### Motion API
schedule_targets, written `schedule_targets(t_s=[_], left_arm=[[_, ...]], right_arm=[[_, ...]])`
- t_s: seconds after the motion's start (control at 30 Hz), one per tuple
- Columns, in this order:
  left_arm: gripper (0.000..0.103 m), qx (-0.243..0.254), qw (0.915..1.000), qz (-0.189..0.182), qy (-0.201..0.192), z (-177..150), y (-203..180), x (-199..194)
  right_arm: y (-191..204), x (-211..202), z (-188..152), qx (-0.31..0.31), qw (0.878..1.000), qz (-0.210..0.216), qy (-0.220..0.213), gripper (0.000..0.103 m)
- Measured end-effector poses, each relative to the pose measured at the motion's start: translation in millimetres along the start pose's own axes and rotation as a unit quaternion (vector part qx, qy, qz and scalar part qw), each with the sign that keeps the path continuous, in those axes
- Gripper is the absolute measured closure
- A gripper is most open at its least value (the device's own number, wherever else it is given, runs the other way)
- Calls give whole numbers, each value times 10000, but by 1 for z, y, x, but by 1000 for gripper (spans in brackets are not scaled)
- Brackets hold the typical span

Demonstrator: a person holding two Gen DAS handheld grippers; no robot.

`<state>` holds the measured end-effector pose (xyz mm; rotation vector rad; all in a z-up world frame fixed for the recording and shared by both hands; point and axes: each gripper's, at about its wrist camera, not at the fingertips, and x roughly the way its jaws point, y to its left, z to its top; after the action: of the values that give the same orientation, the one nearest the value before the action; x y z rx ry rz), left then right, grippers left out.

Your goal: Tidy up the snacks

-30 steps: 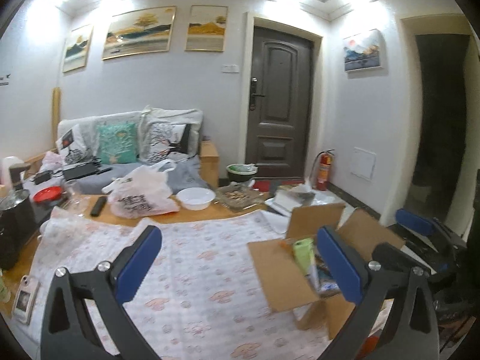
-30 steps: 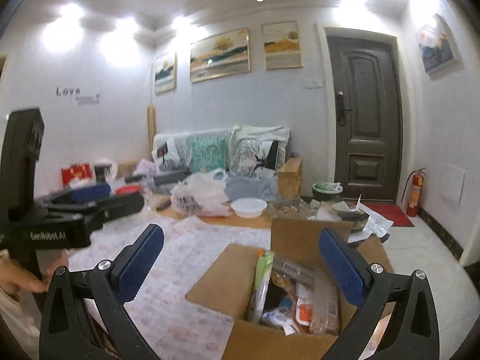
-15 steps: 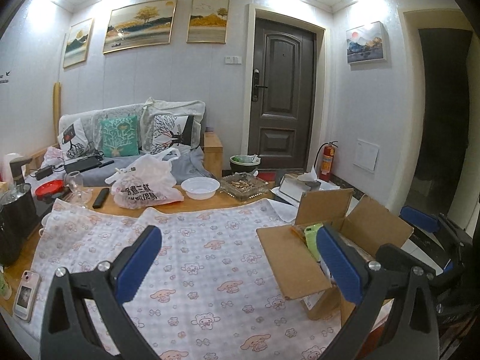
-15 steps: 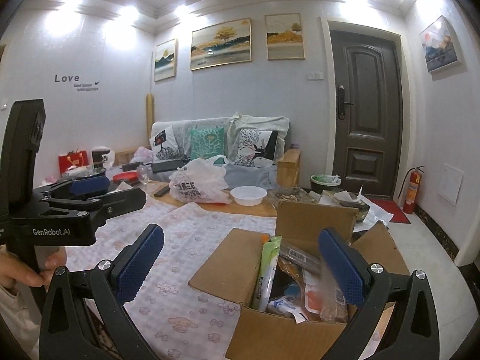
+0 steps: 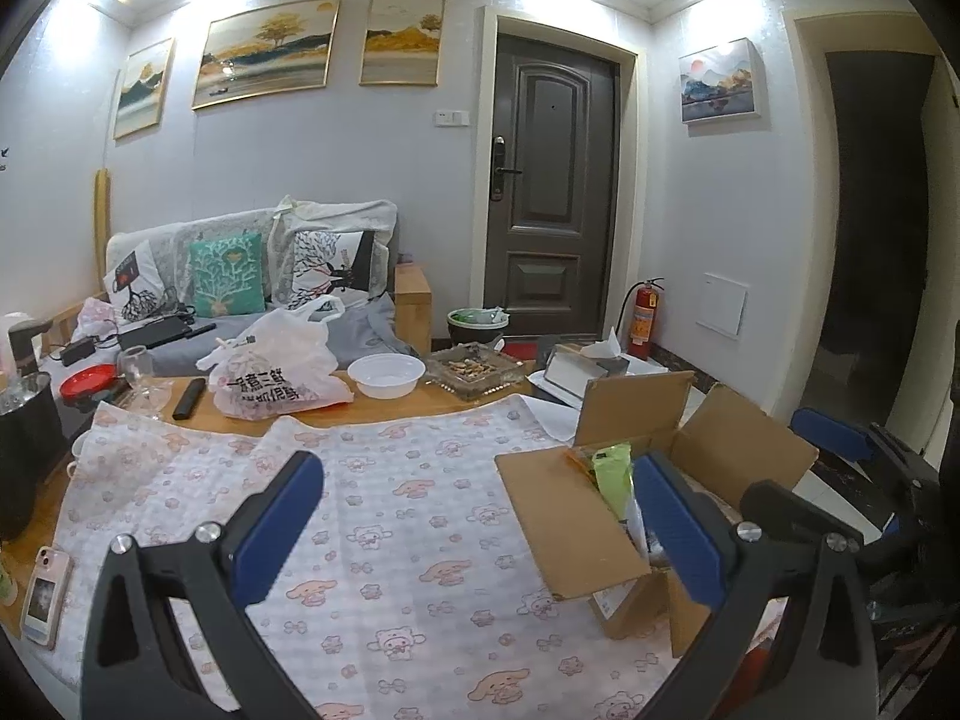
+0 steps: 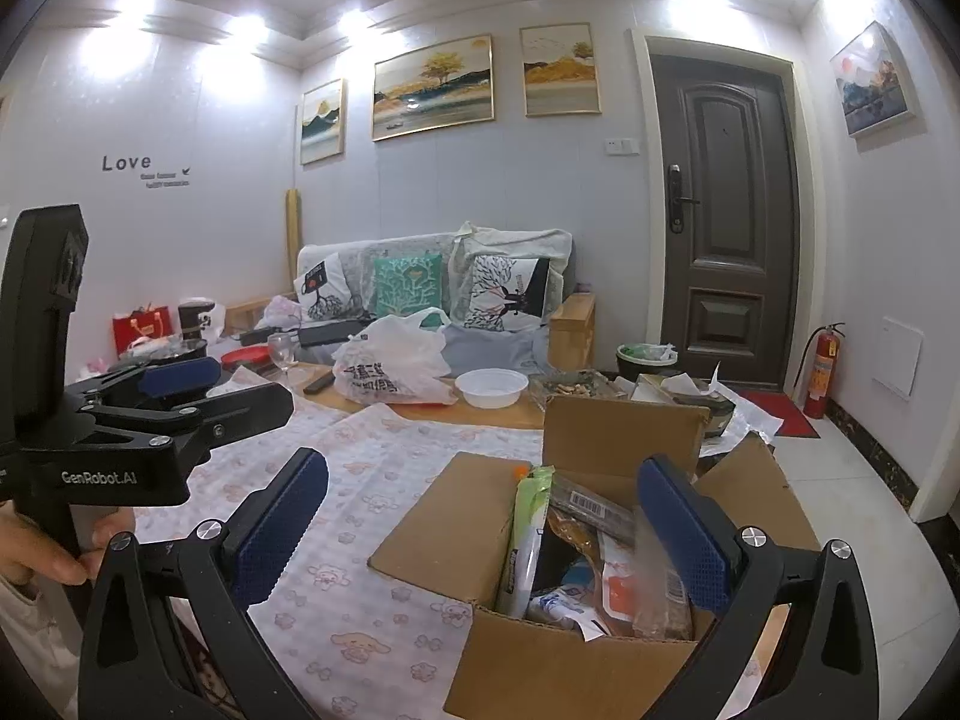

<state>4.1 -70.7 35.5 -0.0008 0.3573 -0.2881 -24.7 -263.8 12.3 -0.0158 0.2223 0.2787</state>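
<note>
An open cardboard box (image 6: 570, 666) stands on the table's right end, stuffed with snack packets. A green packet (image 6: 528, 516) stands upright at its left, a barcoded packet (image 6: 591, 507) lies behind it, and an orange-and-white pack (image 6: 618, 591) is lower down. My right gripper (image 6: 480, 534) hovers open just above and in front of the box, holding nothing. The left wrist view has the box (image 5: 570, 528) to the right, with the green packet (image 5: 612, 468) poking out. My left gripper (image 5: 477, 528) is open over the cartoon-print cloth (image 5: 390, 480). A hand (image 6: 42, 552) holds the left gripper (image 6: 234, 390).
At the table's far side are a white plastic bag (image 5: 282, 372), a white bowl (image 5: 387, 373), a tray of shells (image 5: 474, 369), a tissue box (image 5: 582, 366), a wine glass (image 5: 141, 372) and a remote (image 5: 189, 399). A phone (image 5: 45, 594) and a black pot (image 5: 24, 438) sit at the left edge.
Both views have shifted only slightly and steadied; the box and table sit a little lower in the left view. Both grippers stay open, holding nothing.
</note>
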Motion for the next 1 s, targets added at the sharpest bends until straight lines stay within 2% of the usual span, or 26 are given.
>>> schedule_targets(t_s=[1.0], left_arm=[[1, -40, 10000, -51, 61, -3, 1, 2]], right_arm=[[-2, 0, 0, 8, 10000, 3, -2, 0]])
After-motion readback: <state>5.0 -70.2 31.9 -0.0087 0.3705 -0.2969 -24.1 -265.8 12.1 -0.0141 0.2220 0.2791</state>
